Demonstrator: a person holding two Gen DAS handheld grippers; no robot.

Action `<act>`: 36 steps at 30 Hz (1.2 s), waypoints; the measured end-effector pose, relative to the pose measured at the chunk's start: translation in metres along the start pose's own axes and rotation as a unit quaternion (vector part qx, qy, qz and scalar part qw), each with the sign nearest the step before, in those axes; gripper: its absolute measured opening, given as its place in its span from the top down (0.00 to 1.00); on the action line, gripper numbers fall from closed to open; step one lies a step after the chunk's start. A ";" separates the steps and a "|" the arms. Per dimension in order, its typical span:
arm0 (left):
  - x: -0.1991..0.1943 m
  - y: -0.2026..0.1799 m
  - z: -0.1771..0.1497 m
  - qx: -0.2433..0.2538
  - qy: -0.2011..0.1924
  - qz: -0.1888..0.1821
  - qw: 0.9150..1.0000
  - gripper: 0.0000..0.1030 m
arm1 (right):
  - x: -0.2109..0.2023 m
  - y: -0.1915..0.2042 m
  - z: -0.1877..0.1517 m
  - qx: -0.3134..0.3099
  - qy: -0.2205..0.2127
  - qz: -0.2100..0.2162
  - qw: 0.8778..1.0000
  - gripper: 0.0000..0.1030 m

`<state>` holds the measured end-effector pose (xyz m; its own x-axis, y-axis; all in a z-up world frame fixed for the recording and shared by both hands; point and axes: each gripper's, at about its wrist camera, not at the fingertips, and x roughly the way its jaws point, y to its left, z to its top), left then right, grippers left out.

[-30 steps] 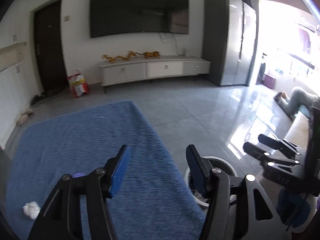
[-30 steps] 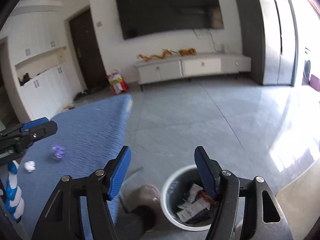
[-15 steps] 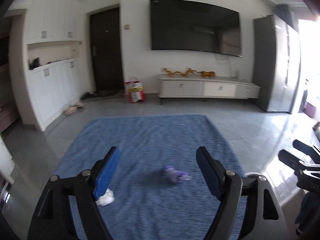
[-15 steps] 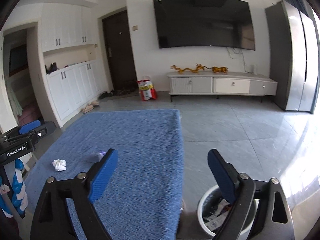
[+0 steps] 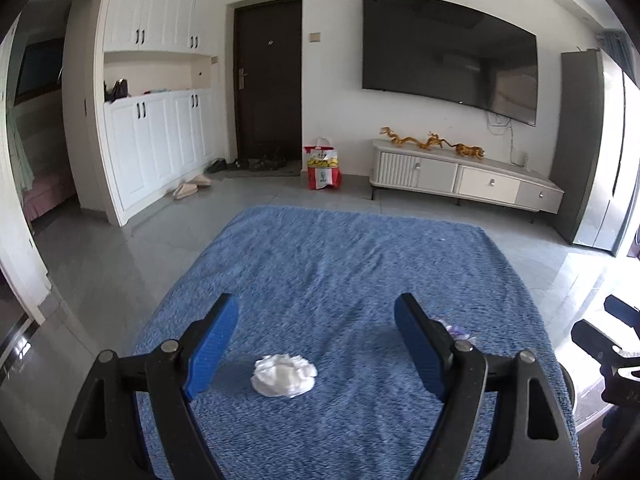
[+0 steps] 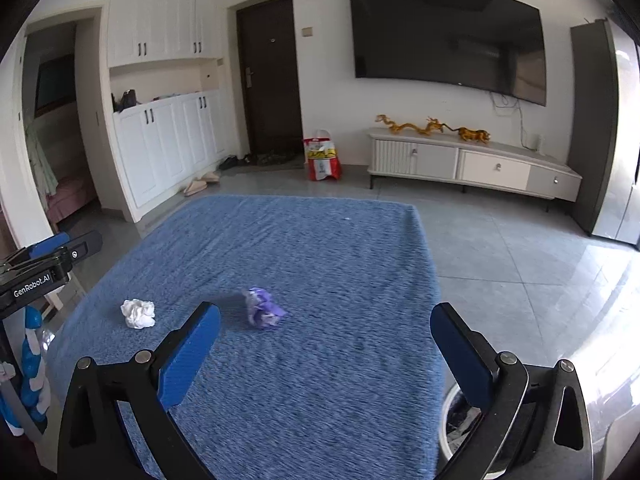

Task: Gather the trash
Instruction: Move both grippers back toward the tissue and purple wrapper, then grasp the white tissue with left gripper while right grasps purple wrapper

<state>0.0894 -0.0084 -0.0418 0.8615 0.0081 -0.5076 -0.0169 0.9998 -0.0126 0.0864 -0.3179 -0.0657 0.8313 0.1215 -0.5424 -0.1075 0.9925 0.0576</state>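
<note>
We note both views have swung since a second ago: then they faced the bare floor and the bin, now the blue cloth surface fills both.

Left gripper: blue pads wider apart than a second ago, nothing between them. The white crumpled tissue, earlier at the far lower left of this view, now lies on the cloth just ahead of the pads, nearer the left one. The purple wrapper peeks out just behind the right pad, mostly hidden.

Right gripper: jaws opening, the widest of the three moments, empty. The wrapper lies on the cloth just beyond its left pad, in full view here; the tissue sits further left, well apart from it. The trash bin, plainly open a second ago, is now only a white rim at the lower right, largely behind the right finger, beside the cloth's edge.

Only the right view shows the bin – and the left gripper's labelled body at its left edge. The left view shows black parts of the other gripper at its right edge.

Far wall in both: red bag, white cabinet, dark television.
</note>
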 end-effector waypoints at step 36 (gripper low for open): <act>0.123 0.065 -0.072 -0.067 0.152 -0.101 0.981 0.62 | 0.173 0.049 -0.014 -0.002 0.148 0.064 0.987 0.20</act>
<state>0.1580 0.0562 -0.1668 0.6633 -0.2161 -0.7164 0.0537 0.9687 -0.2425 0.2171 -0.2484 -0.1683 0.6149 0.2376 -0.7520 -0.2049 0.9689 0.1386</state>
